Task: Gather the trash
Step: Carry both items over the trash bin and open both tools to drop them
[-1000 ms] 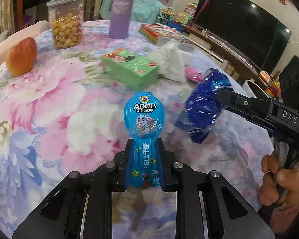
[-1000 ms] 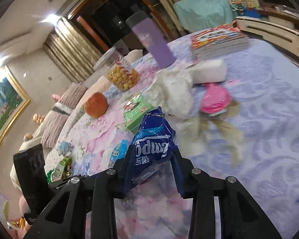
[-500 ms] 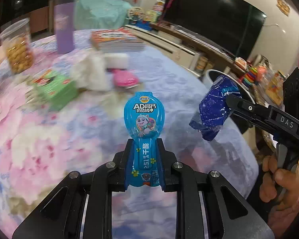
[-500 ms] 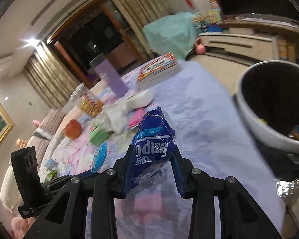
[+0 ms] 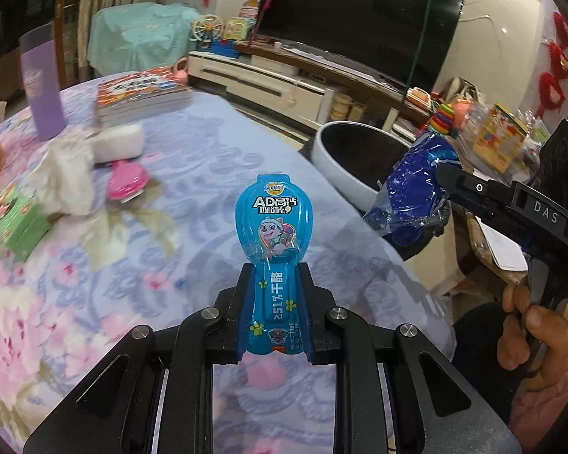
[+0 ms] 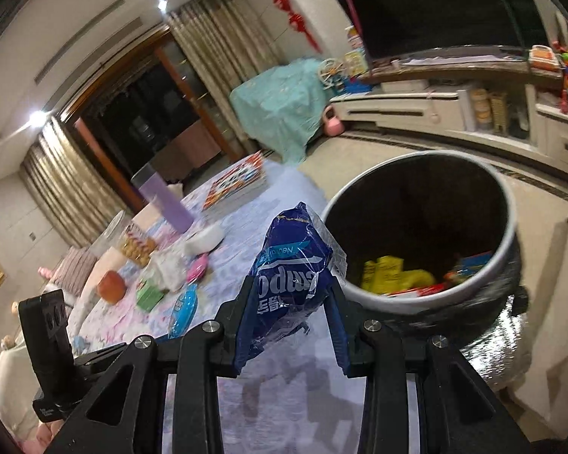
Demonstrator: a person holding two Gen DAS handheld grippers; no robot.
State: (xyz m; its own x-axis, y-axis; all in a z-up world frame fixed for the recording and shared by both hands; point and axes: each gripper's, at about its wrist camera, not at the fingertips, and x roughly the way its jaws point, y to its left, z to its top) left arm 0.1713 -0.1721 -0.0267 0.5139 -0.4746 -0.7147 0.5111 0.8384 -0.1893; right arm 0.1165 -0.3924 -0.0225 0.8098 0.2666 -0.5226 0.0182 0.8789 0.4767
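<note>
Two wrappers are in my grip, one per hand, both held above the flowered tablecloth [image 5: 208,143]. Furthest left on the table sit a purple cup [image 5: 41,83], a green box [image 5: 17,223], crumpled tissue [image 5: 66,178] and a pink lid [image 5: 127,181], with a stack of books [image 5: 140,94] behind them. Next, my left gripper [image 5: 274,295] is nearly closed, pads pinching the stem of a light-blue snack wrapper [image 5: 273,227] that stands upright (cartoon puppy facing me). Right of it, my right gripper [image 6: 289,310] stands a little wider, clamped on a crumpled dark-blue plastic packet [image 6: 291,276]. That packet hangs just beside the rim of the trash bin [image 6: 511,227], which already has yellow and red wrappers at the bottom.
</note>
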